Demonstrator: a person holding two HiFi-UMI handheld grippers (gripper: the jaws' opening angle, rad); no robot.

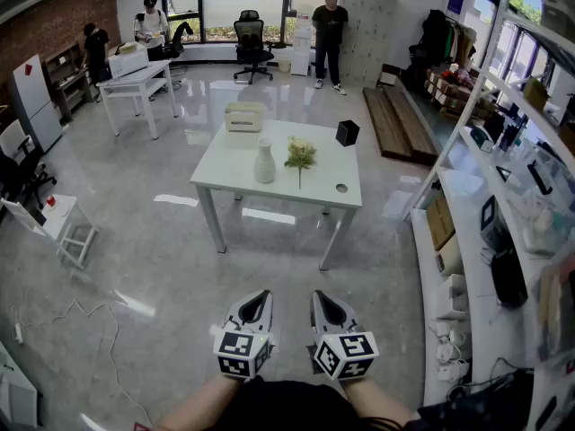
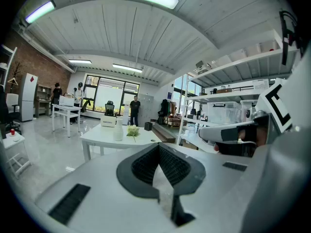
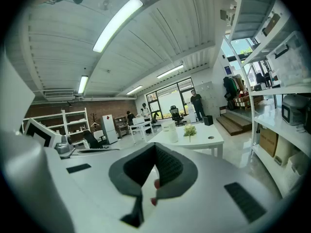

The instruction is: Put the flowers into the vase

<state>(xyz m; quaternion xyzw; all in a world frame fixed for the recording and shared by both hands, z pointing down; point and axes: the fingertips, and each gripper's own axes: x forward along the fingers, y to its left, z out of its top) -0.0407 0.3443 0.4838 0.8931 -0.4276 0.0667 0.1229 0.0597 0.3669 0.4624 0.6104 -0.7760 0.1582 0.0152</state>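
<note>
Left gripper (image 1: 256, 302) and right gripper (image 1: 325, 302), jaws closed on nothing, hung well short of the vase (image 1: 263, 162); the flowers (image 1: 300, 154) lay just beside it on the surface (image 1: 316, 189), probably light and fragile, best pinched low on the stem

The floor (image 1: 135, 241) is glossy and reflective, the white table (image 1: 232, 176) matt, the vase (image 1: 263, 162) smooth.

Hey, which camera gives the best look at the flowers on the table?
The head view: it looks down on the flowers, unobstructed, just right of the vase on the table. Both gripper views show them only small and far off, side-on.
</note>
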